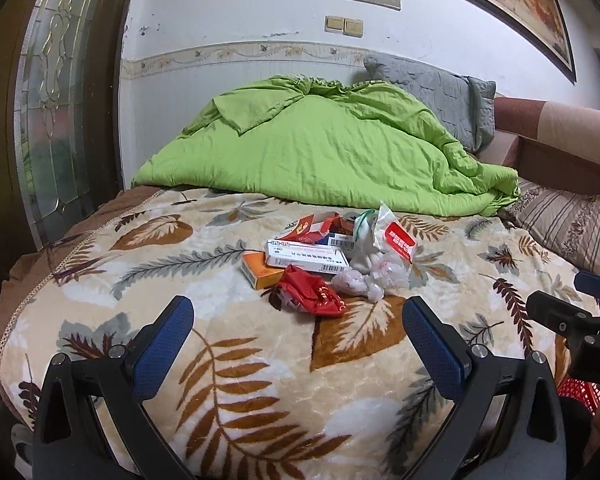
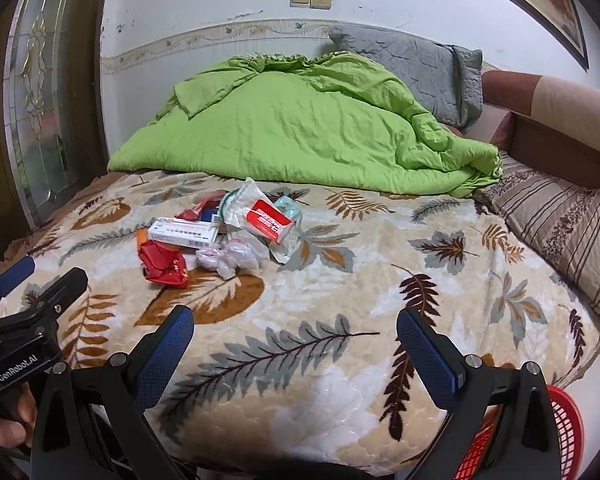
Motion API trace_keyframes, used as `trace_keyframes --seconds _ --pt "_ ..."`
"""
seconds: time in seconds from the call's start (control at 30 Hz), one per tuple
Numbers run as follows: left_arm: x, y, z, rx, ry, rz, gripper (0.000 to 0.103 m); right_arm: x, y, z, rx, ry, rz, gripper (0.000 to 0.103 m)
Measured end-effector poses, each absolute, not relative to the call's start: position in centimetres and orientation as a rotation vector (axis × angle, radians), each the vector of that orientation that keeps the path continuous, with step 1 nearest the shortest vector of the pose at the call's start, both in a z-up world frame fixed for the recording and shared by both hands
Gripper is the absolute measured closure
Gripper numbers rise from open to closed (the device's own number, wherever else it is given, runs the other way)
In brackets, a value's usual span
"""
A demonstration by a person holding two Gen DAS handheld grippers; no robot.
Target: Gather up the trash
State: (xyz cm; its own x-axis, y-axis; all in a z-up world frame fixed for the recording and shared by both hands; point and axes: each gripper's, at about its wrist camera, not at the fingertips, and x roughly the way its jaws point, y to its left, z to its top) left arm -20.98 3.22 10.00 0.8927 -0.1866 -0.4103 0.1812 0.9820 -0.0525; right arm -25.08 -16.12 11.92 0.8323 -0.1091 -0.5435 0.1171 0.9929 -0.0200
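A heap of crumpled wrappers and cartons (image 1: 324, 262) sits mid-bed on the leaf-patterned plush blanket (image 1: 228, 380), its long white medicine box (image 1: 306, 257) lying roughly crosswise. An orange box (image 1: 258, 274) is partly buried beneath. Both the left gripper (image 1: 298, 320) and right gripper (image 2: 296, 328) hover released, empty. A red mesh basket (image 2: 564, 436) is cut off at the edge.

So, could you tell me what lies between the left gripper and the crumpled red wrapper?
Only bare leaf-patterned blanket. In the left wrist view, the open left gripper faces the crumpled red wrapper with nothing in the way.
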Motion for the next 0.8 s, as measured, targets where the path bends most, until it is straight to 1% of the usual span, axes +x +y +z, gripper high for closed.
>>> trace_keyframes --seconds 0.8 --pt "-21.05 3.7 10.13 -0.013 0.443 -0.193 0.0 -24.89 -15.74 11.6 0.035 0.616 -0.107 0.0"
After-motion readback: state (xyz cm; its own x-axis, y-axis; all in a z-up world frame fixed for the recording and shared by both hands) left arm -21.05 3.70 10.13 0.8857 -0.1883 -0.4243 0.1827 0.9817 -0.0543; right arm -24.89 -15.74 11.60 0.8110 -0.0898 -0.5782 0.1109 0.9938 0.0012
